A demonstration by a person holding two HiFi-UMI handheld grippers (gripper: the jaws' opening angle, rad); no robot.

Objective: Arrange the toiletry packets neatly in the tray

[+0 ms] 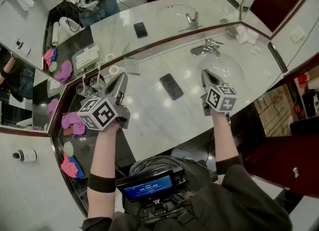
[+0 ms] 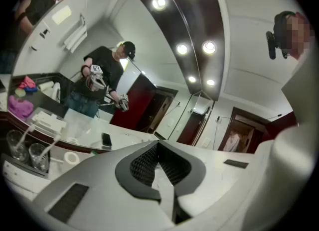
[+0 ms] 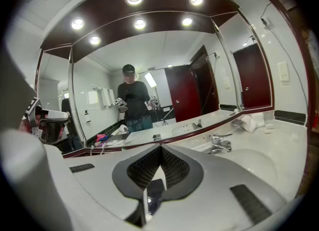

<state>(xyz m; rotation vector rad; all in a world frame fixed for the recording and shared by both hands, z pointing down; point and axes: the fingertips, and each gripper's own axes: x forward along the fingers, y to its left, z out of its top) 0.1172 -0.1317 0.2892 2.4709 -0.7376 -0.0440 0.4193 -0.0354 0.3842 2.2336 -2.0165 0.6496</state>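
Marble counter point(image 1: 149, 123) runs under a wide mirror in a bathroom, and the sorting looks not yet begun. At the far left, pink packets point(image 1: 73, 122) lie loose in a crumpled heap on the dark surface I take for the tray point(image 1: 124, 148). More pink and blue ones point(image 1: 69, 166) lie nearer the person, apart from the first heap and in no row. Two glasses point(image 1: 90, 85) stand just behind them.

The left gripper point(image 1: 119, 83) hangs above this dark part with its jaws pressed together on nothing; its own view shows the pads meeting point(image 2: 158, 148). A phone point(image 1: 171, 86) lies on the bare marble between the two grippers. The right gripper point(image 1: 205, 74) hovers near the sink point(image 1: 224, 68), and its jaws are likewise closed and empty point(image 3: 160, 150); the dark shape below them is the phone lying beyond. So every packet is left to gather and line up.

The left arm covers part of the tray, so its edges and any packets beneath are hidden. Whether the pink things are packets or cloths is hard to tell at this size. Neither gripper view shows the real packets.
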